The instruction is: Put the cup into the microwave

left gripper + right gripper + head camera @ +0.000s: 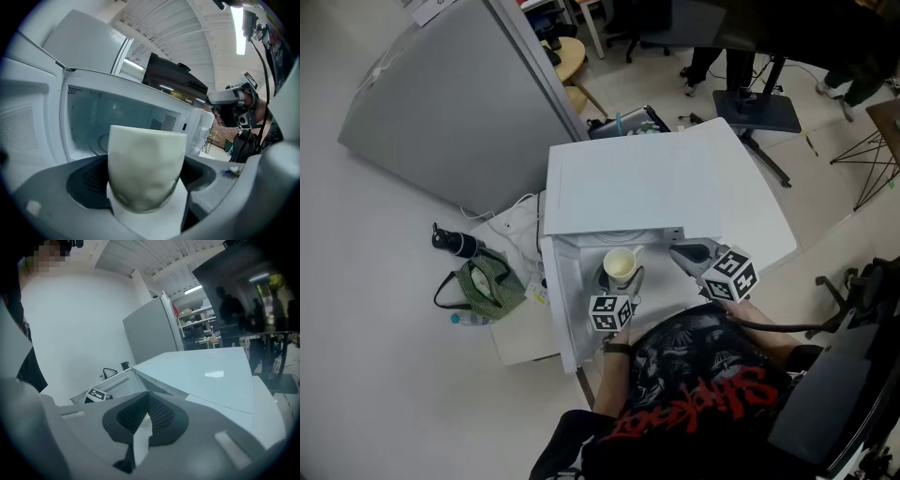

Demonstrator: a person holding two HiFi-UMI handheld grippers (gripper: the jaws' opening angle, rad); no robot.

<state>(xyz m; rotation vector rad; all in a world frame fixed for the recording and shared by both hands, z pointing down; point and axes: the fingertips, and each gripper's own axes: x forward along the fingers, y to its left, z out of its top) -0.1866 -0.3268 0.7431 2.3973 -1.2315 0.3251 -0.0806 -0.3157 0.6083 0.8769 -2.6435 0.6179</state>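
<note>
Half done, approx: left tool (623,286) pinches the cup (620,265) at the open microwave's (656,187) mouth, door (565,314) swung wide. Right tool (692,255) is pressed together w/ nothing in it, beside the opening. Left, imo: carry cup inside, set down, let go.

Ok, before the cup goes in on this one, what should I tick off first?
1. Grip on the cup: ok. The left gripper is shut on its sides and the cup is upright.
2. The microwave has its door open: ok, swung out to the left.
3. Room in the cavity: cannot tell. Nothing shows in the part in view, but the cup hides the middle of the floor.
4. The right gripper is out of the path: ok. It is shut, empty, and at the opening's right side.
5. Cup lined up: ok, directly in front of the opening.
</note>
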